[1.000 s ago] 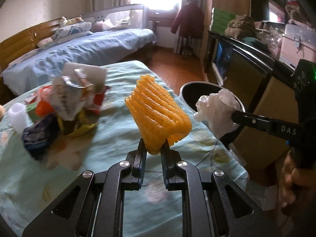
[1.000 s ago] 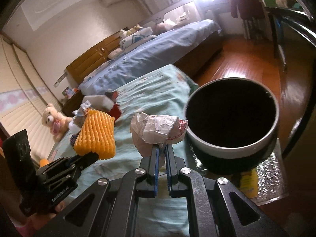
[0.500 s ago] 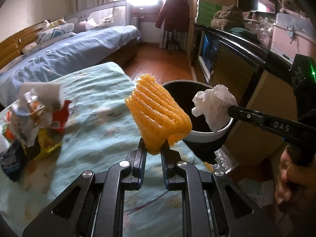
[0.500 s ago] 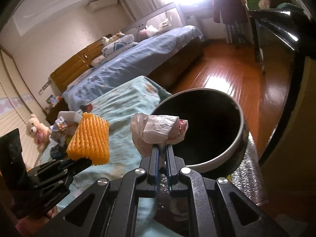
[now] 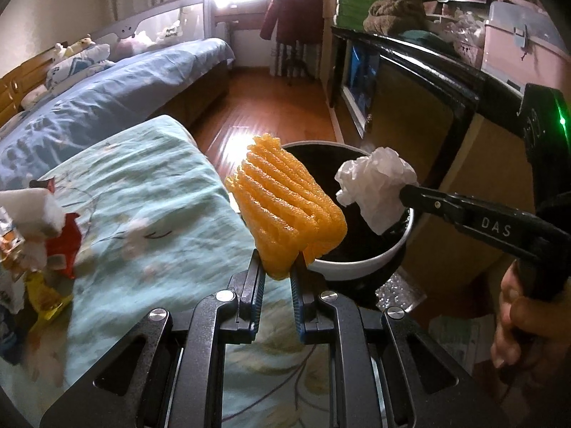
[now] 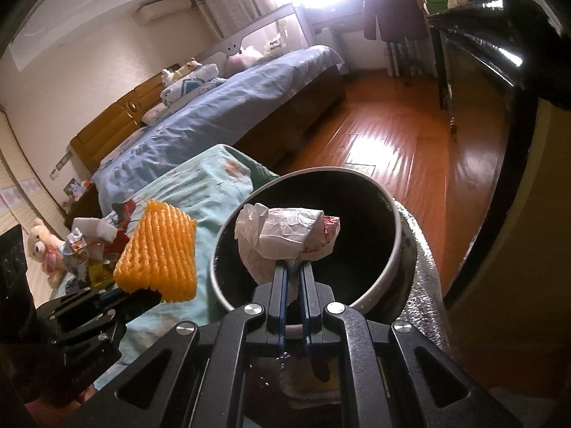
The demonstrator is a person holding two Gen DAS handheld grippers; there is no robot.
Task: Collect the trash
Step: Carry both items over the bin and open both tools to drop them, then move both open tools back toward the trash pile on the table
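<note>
My left gripper is shut on an orange foam fruit net and holds it up beside the near rim of a round black bin with a white rim. My right gripper is shut on a crumpled white paper wrapper and holds it over the bin's dark opening. The foam net also shows at the left of the right wrist view, and the wrapper at the right of the left wrist view.
A pile of wrappers and packets lies on the teal flowered cloth to the left. A blue bed stands behind. A dark cabinet runs along the right. Wooden floor lies beyond the bin.
Both grippers have moved right, away from the trash pile and toward the bin. The wrapper now hangs over the bin's opening and the foam net is at its rim.
</note>
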